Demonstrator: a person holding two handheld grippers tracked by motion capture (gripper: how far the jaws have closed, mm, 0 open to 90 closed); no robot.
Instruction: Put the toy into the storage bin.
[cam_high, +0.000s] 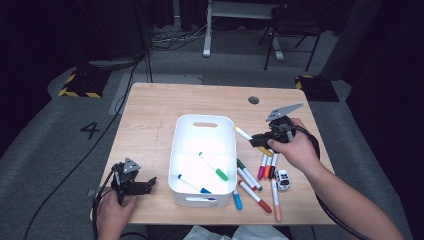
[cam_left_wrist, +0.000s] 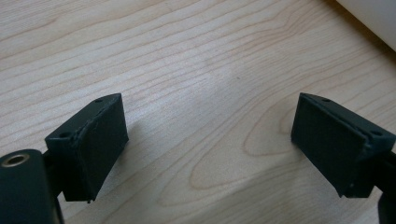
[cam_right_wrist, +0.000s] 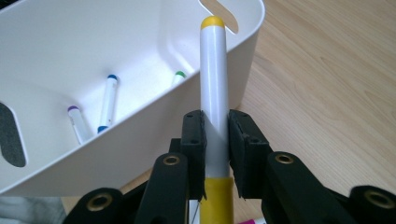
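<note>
My right gripper (cam_high: 260, 141) (cam_right_wrist: 215, 135) is shut on a white marker with a yellow cap (cam_high: 248, 138) (cam_right_wrist: 213, 70). It holds the marker lifted off the table, just right of the white bin (cam_high: 177, 150) (cam_right_wrist: 140, 116), with the tip pointing toward the bin's rim. Inside the bin lie a green marker (cam_high: 215, 167) (cam_right_wrist: 178, 76), a blue one (cam_high: 192, 184) (cam_right_wrist: 108, 105) and a purple one (cam_right_wrist: 77, 121). My left gripper (cam_high: 147, 185) (cam_left_wrist: 210, 140) rests low at the table's front left, jaws wide open over bare wood with nothing between them.
Several loose markers (cam_high: 255, 187) lie fanned on the table right of the bin, under my right hand. A small white toy car (cam_high: 282, 180) sits among them. A round cable hole (cam_high: 253, 100) marks the far right of the tabletop. The bin's corner (cam_left_wrist: 373, 18) shows beyond the left jaws.
</note>
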